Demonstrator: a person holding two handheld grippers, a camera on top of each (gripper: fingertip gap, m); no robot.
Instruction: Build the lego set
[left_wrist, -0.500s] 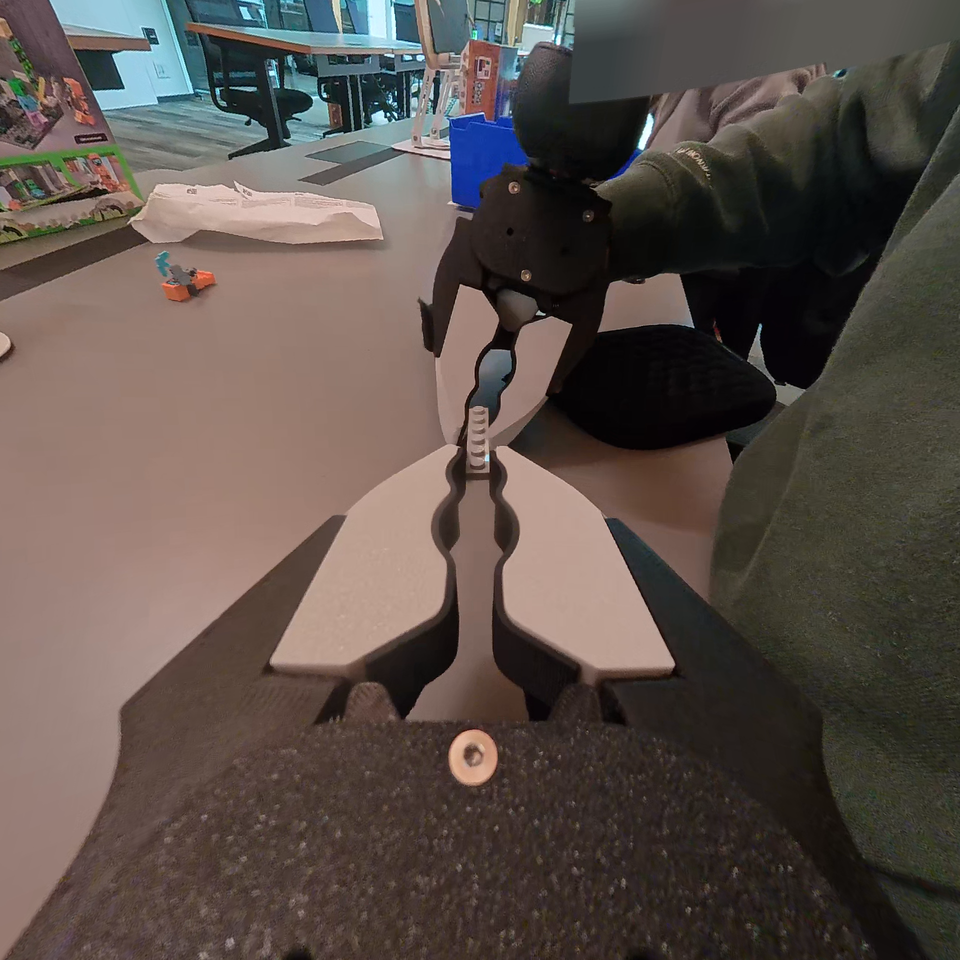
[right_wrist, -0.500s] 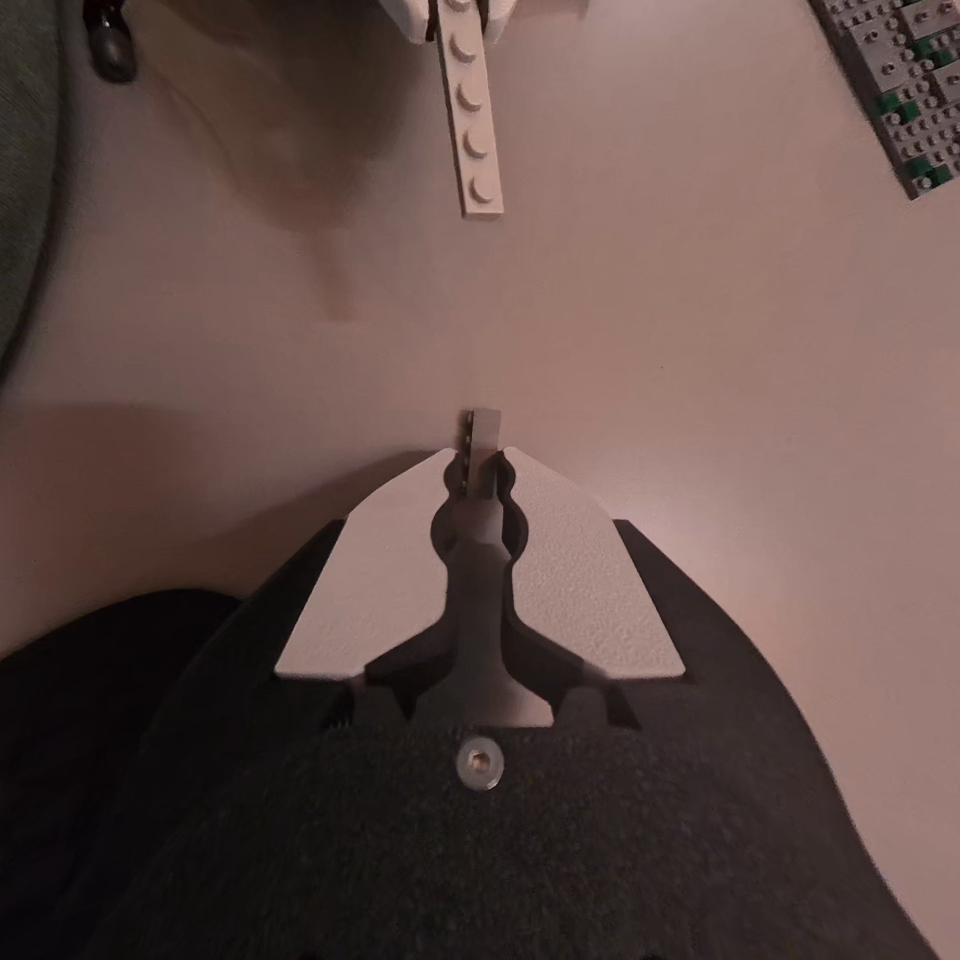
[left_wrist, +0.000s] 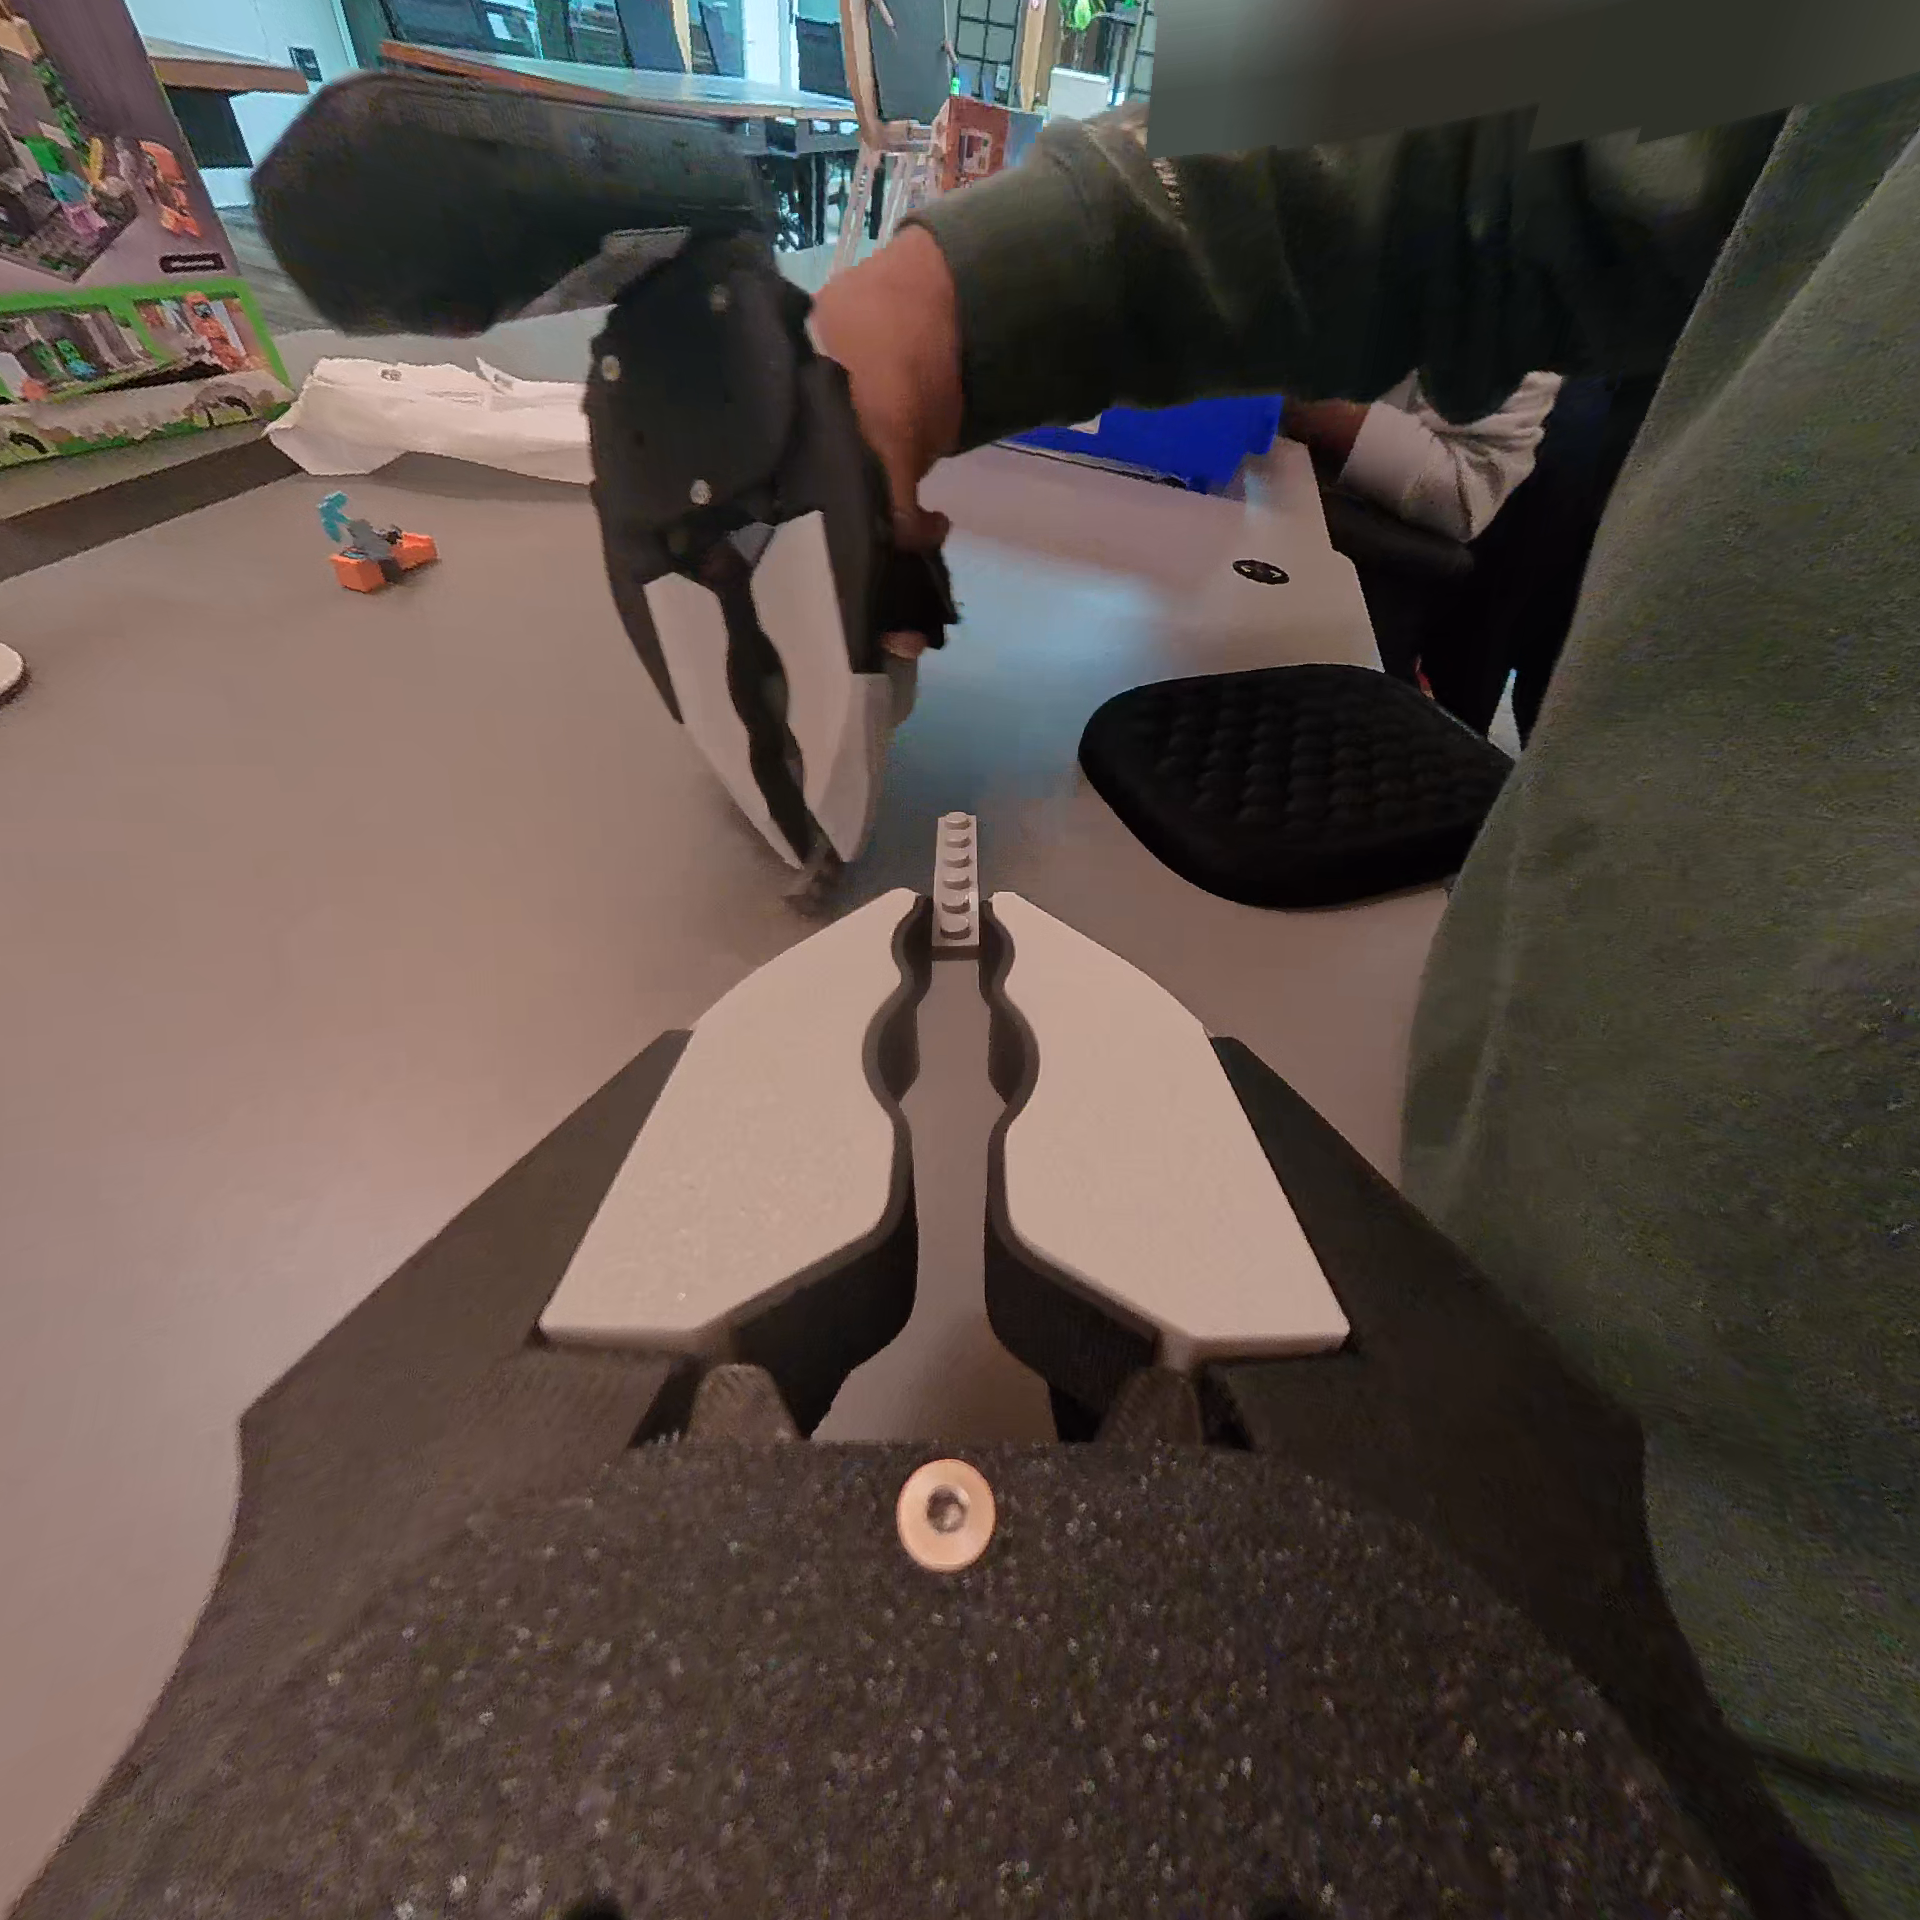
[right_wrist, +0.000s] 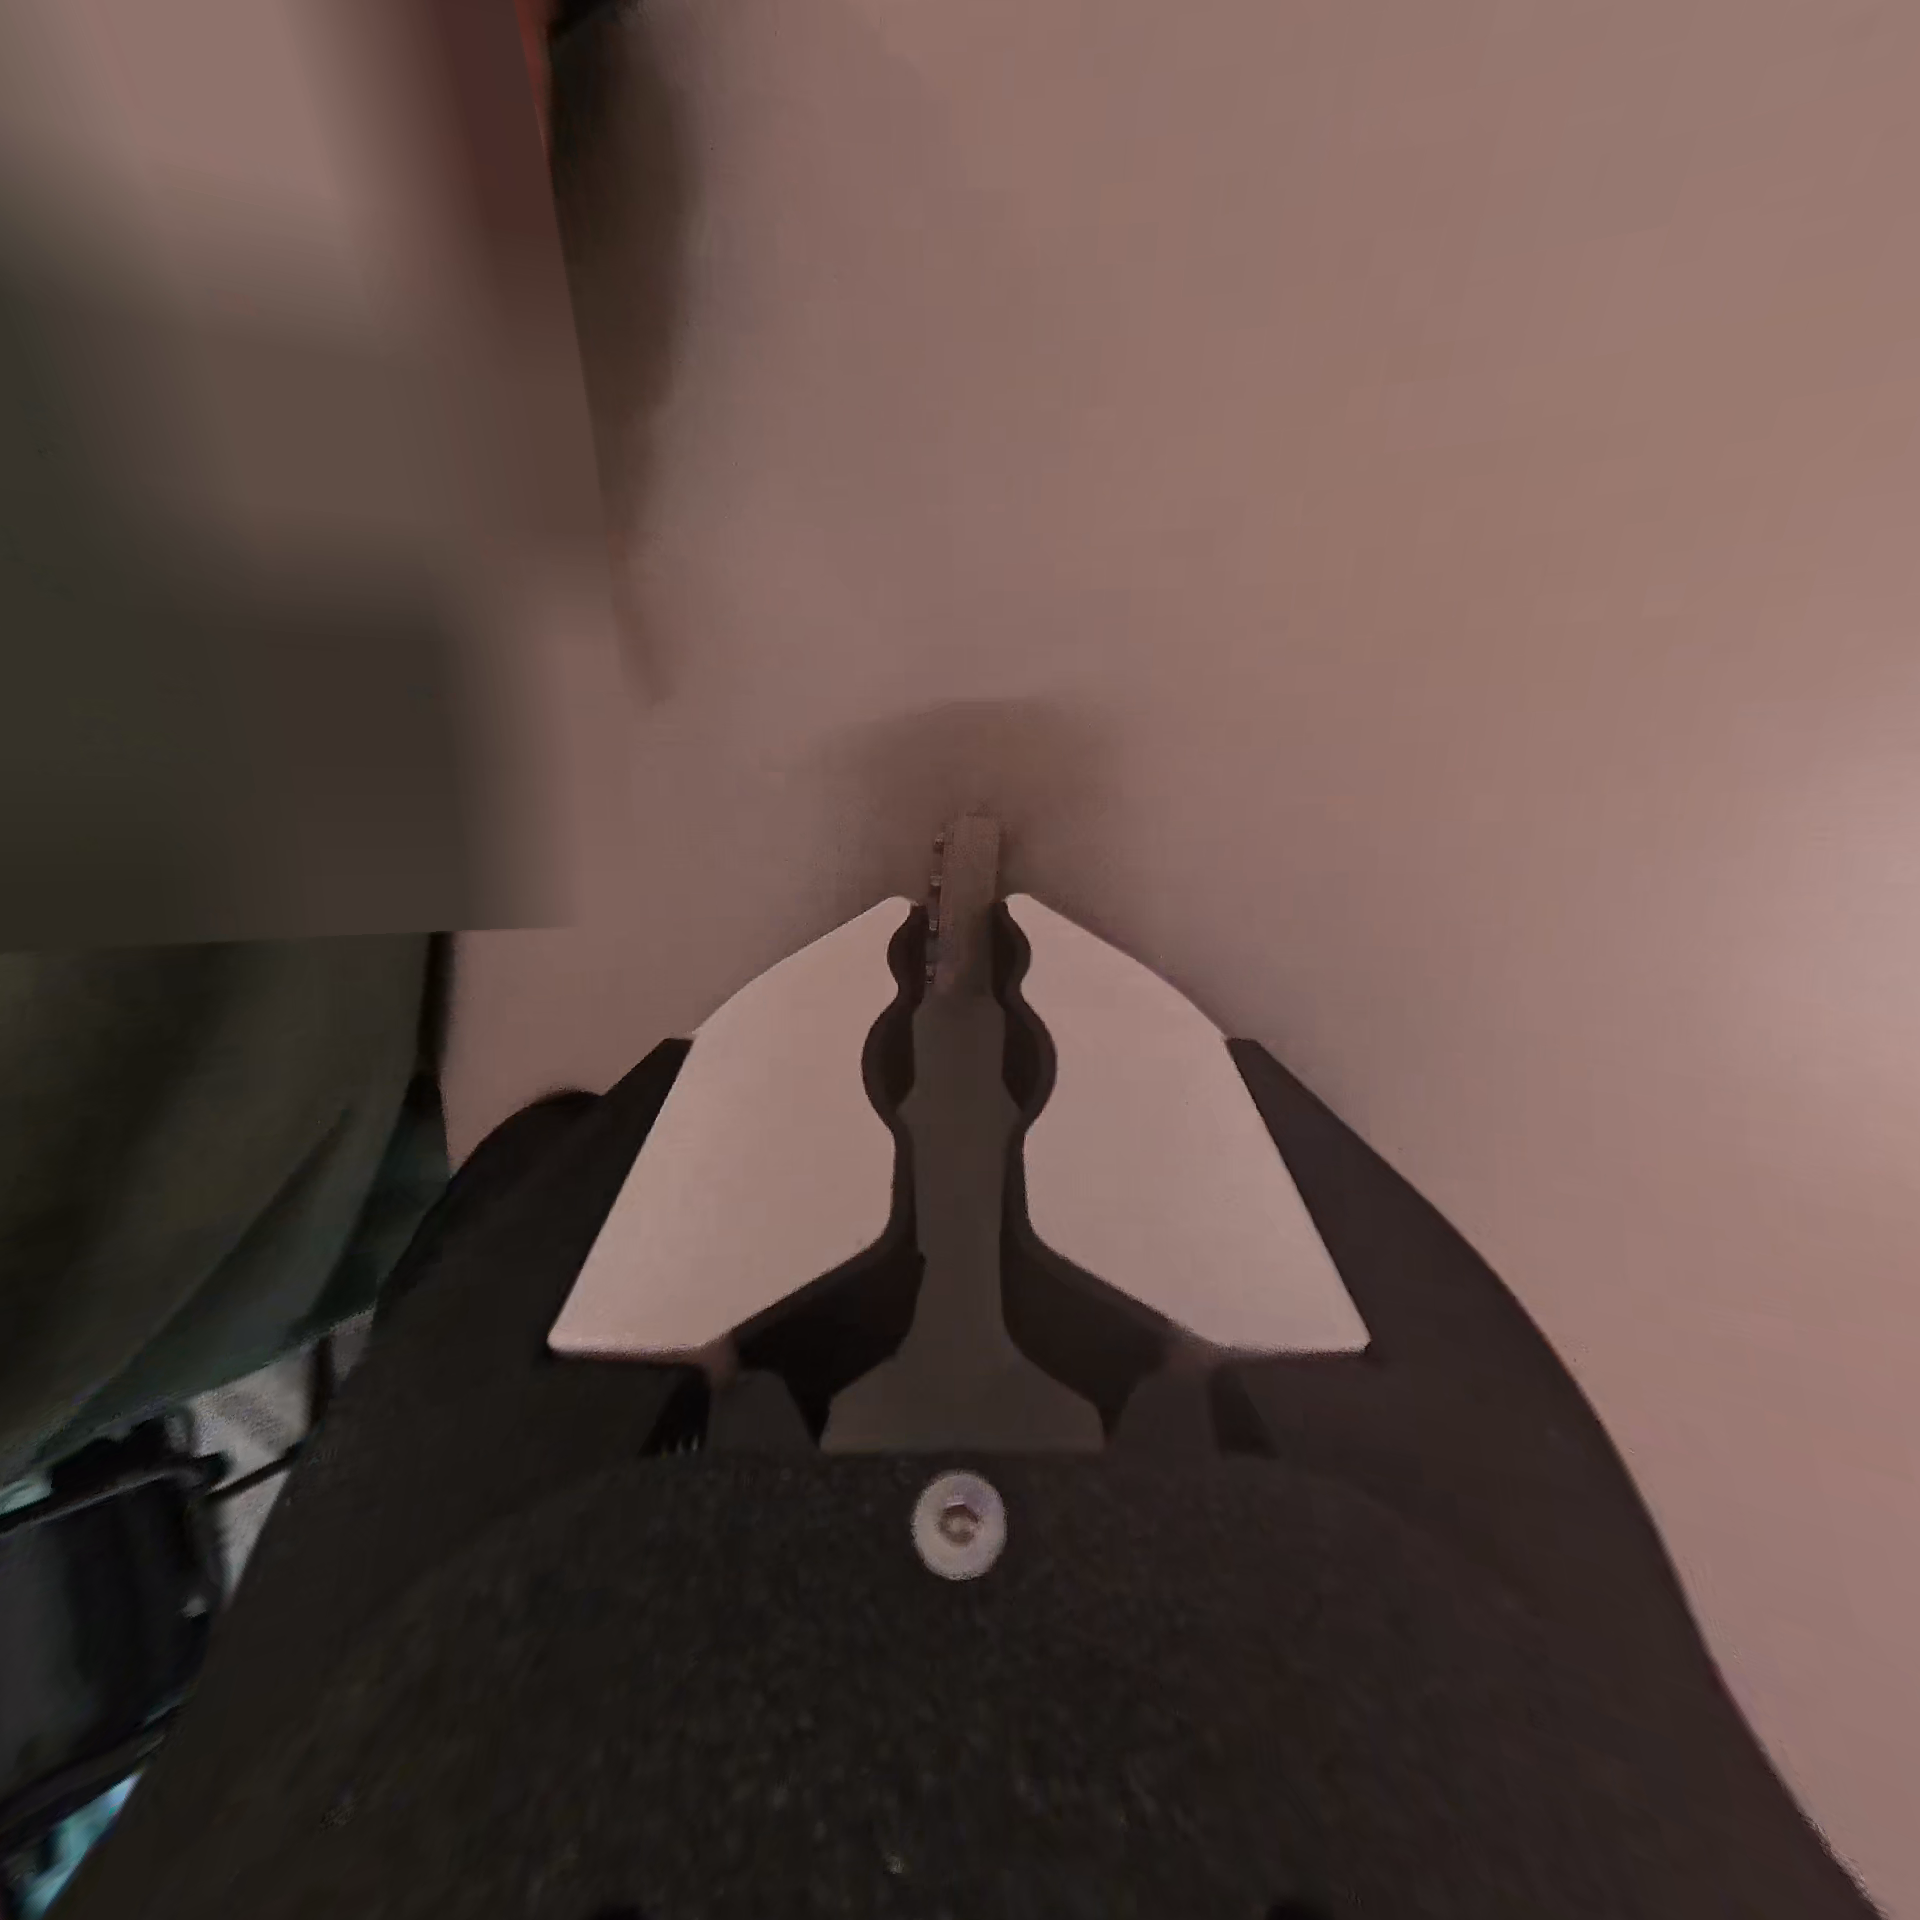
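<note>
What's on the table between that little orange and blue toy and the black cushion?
In the left wrist view, the right tool dips between orange-and-blue brick figure and black quilted cushion.

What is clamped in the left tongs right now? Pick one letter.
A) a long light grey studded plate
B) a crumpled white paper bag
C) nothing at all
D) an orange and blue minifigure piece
A: the left tongs pinch one end of the long light grey studded plate, which sticks out ahead of the tips with its studs up.
</note>
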